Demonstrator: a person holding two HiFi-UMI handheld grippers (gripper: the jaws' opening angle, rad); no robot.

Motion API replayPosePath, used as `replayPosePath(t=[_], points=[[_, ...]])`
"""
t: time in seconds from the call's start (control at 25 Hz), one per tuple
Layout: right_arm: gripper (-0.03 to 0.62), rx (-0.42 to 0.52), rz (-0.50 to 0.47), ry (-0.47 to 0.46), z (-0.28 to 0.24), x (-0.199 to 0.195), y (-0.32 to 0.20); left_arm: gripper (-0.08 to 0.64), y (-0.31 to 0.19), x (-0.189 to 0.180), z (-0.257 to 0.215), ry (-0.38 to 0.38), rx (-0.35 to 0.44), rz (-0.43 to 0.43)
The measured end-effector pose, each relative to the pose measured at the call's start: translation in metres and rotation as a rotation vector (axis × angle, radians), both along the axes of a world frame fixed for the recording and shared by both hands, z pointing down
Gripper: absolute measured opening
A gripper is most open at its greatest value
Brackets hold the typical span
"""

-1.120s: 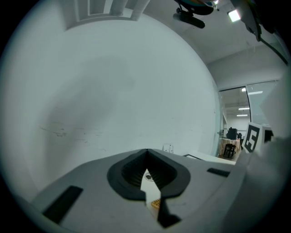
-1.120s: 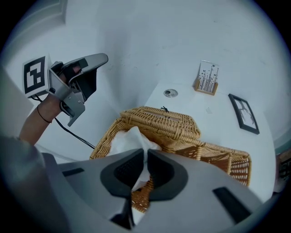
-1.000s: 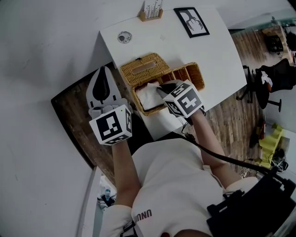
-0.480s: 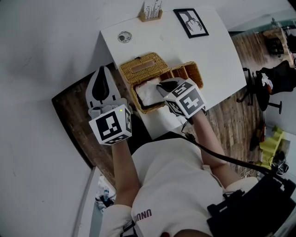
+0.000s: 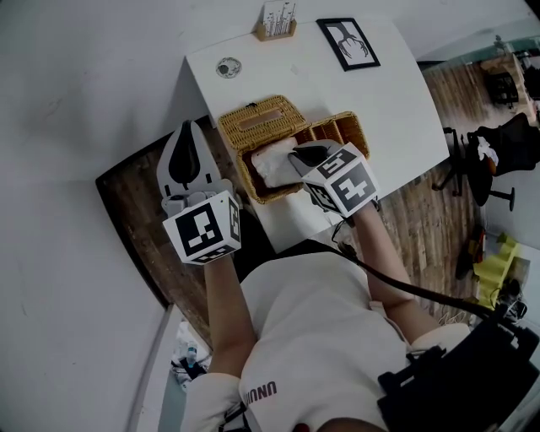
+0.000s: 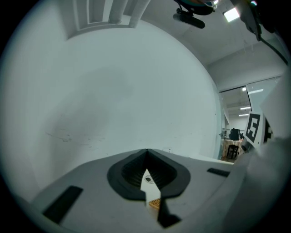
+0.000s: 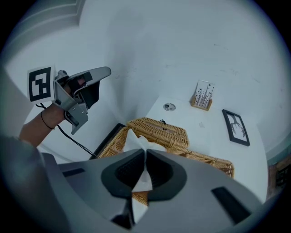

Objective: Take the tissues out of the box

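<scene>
Right gripper (image 5: 296, 157) has risen over the open woven wicker box (image 5: 250, 189), jaws clamped on a white paper tissue (image 5: 272, 160); we judge extraction begun. Left gripper (image 5: 188, 133) closed, empty.

A white table (image 5: 396, 93) stood against a plain white wall (image 5: 76, 84); wood-plank floor (image 5: 422, 219) ran along its open side, and a darker strip of boards (image 5: 139, 219) lay between table and wall; a black office chair (image 5: 506, 135) sat farther out in the room; a framed picture (image 5: 347, 40) lay flat on the table top near a small card stand (image 5: 277, 18); ceiling lights (image 6: 232, 14) glowed above a glass partition (image 6: 254, 95).
</scene>
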State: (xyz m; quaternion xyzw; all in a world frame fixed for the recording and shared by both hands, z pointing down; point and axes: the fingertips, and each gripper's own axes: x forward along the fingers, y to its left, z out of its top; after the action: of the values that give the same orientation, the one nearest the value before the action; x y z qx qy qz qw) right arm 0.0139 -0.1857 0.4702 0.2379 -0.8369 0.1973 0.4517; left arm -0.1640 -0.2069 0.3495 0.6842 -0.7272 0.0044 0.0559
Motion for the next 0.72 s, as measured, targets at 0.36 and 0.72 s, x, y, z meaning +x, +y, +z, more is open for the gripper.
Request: replayPosePath(t=[0.36,0.72], points=[[0.026,0.029,0.017,-0.017,-0.012,0.006,0.001,0.009,0.009,0.004,-0.004,-0.005,0.011,-0.002],[0.025,0.066,0.007,-0.039,-0.025,0.007,0.002,0.009,0.016,0.007,-0.008,-0.010,0.021,-0.007]])
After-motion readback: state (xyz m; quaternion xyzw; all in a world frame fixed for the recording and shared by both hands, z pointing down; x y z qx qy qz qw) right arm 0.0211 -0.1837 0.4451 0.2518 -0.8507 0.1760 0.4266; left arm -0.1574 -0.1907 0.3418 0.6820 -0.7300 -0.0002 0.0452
